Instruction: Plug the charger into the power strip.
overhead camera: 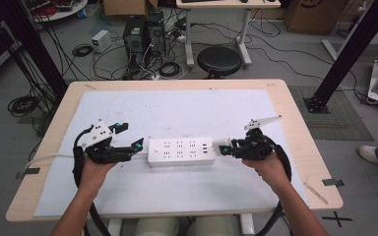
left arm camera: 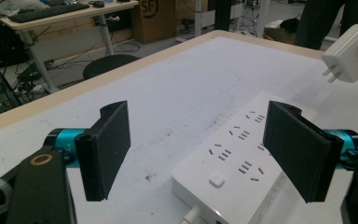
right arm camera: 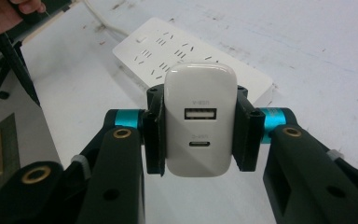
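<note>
Fingers of the right gripper are clamped on a white charger, held just beside the right end of the power strip on the table. Left gripper stands wide open at the strip's left end.

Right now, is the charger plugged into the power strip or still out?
Out. The charger is clamped in the right gripper, its prongs bare, short of the power strip.
</note>
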